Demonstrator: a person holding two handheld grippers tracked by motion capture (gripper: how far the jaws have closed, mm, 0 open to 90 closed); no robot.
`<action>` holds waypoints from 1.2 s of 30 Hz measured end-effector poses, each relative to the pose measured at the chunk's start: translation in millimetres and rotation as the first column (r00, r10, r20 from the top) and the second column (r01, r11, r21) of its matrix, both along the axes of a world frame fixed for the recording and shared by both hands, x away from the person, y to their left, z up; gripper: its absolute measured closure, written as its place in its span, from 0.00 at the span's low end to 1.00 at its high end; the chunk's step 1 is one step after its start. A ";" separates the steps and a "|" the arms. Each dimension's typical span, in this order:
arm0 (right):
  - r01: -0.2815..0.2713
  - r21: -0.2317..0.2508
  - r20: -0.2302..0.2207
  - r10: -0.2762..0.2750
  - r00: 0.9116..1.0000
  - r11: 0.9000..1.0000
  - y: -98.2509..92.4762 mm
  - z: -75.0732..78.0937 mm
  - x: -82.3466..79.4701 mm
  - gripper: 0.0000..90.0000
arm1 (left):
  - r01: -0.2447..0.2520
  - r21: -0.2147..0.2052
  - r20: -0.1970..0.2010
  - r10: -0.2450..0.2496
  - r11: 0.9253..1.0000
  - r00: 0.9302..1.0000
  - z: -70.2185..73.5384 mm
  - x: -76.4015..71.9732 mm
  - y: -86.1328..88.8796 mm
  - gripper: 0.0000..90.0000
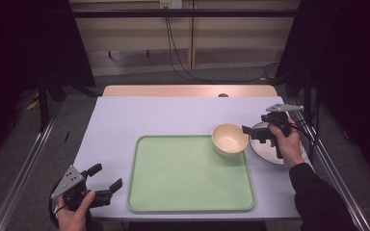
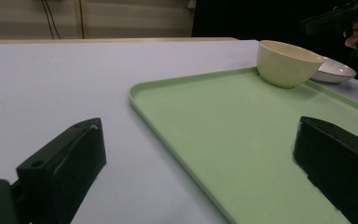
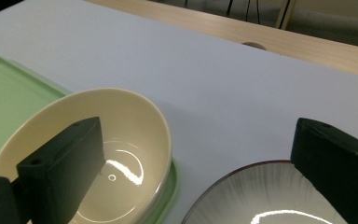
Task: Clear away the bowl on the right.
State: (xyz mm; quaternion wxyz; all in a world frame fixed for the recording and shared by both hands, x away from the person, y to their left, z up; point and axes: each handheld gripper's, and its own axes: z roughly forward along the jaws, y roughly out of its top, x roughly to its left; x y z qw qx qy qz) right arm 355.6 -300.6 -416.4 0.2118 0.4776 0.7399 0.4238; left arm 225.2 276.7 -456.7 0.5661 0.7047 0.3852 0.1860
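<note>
Both claws released: right claw (image 1: 256,135) between unmarked cream bowl (image 1: 229,139) and plate (image 1: 266,148), left claw (image 1: 109,176) beside tray (image 1: 189,173).

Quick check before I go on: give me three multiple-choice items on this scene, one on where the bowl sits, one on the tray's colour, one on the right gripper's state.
1. Where is the cream bowl?
A. on the tray's far right corner
B. on the bare table
C. stacked in the plate

2. What colour is the tray?
A. blue
B. light green
C. red

3. How is the right gripper?
A. shut on the bowl
B. shut on the plate
C. open

Answers: 1 A, it rests on the corner rim beside the plate; 2 B, pale green surface; 3 C, jaws stand apart, holding nothing.
</note>
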 end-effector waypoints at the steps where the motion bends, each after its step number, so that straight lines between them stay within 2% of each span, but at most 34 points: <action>1: 0.000 0.000 0.000 0.000 1.000 1.000 0.0 0.0 0.0 0.03 | 0.000 0.000 0.000 0.000 1.000 1.000 0.0 0.0 0.0 0.03; 3: -0.047 0.042 -0.041 0.049 0.998 0.998 -4.6 3.4 -5.8 0.01 | 0.000 0.001 0.000 0.000 1.000 1.000 0.0 0.0 0.1 0.03; 4: -0.051 0.048 -0.045 0.054 0.998 0.998 -5.4 3.8 -8.2 0.01 | 0.001 0.002 0.000 -0.001 1.000 1.000 -0.1 0.1 0.1 0.03; 10: -0.018 0.043 -0.031 0.019 0.999 0.999 -12.7 3.1 -20.7 0.03 | -0.002 0.000 0.004 0.002 1.000 1.000 0.1 -0.2 0.2 0.03; 15: 0.009 0.030 0.003 -0.009 1.000 1.000 -18.9 4.4 -33.2 0.03 | -0.008 -0.002 0.004 0.008 1.000 1.000 0.2 -0.2 0.7 0.03; 23: 0.015 0.026 0.022 -0.016 1.000 1.000 -27.0 5.3 -51.6 0.04 | -0.013 -0.007 0.004 0.013 1.000 1.000 0.3 -0.6 0.6 0.03; 33: 0.032 0.060 0.051 -0.035 0.998 0.998 -37.9 6.2 -72.4 0.03 | -0.025 -0.003 0.007 0.025 1.000 1.000 0.7 -0.8 0.8 0.03; 36: 0.032 0.076 0.064 -0.036 0.997 0.997 -41.8 5.3 -83.6 0.03 | -0.016 -0.004 0.009 0.016 1.000 1.000 0.9 -1.0 0.9 0.03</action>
